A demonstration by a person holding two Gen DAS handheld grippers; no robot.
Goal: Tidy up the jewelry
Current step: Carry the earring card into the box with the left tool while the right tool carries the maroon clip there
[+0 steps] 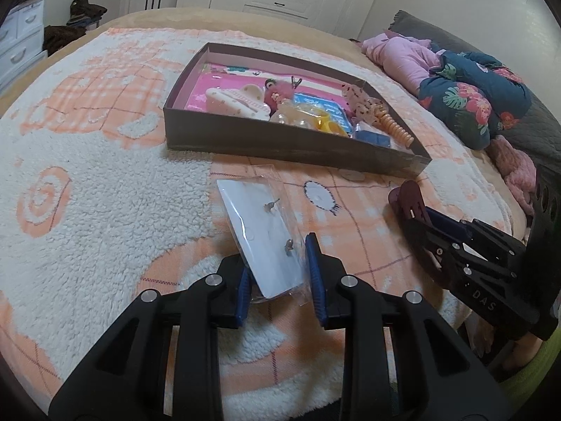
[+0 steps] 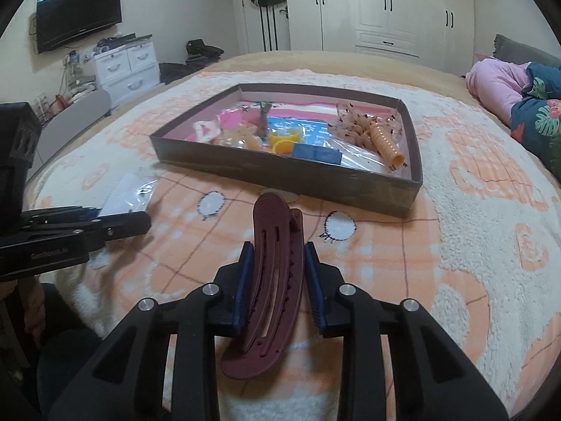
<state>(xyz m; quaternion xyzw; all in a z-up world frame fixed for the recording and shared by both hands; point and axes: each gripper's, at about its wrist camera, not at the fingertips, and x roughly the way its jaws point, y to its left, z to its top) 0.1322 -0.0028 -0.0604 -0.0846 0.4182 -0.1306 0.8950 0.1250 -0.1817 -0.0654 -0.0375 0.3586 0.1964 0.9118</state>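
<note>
Right tongs clamp the maroon hair clip w/ long axis pointing away toward the box straight ahead on the bed, left tongs pinching the earring packet, box far-right.

A bed carries everything, spread with a fleecy blanket patterned in cream and peach checks with small sheep outlines. A shallow dark cardboard box sits directly on the blanket toward the middle, filled with hair clips and other trinkets, and a small pale disc lies on the blanket just beside its near wall. At the head end, a pink garment and a dark floral quilt are bundled against a grey pillow.
</note>
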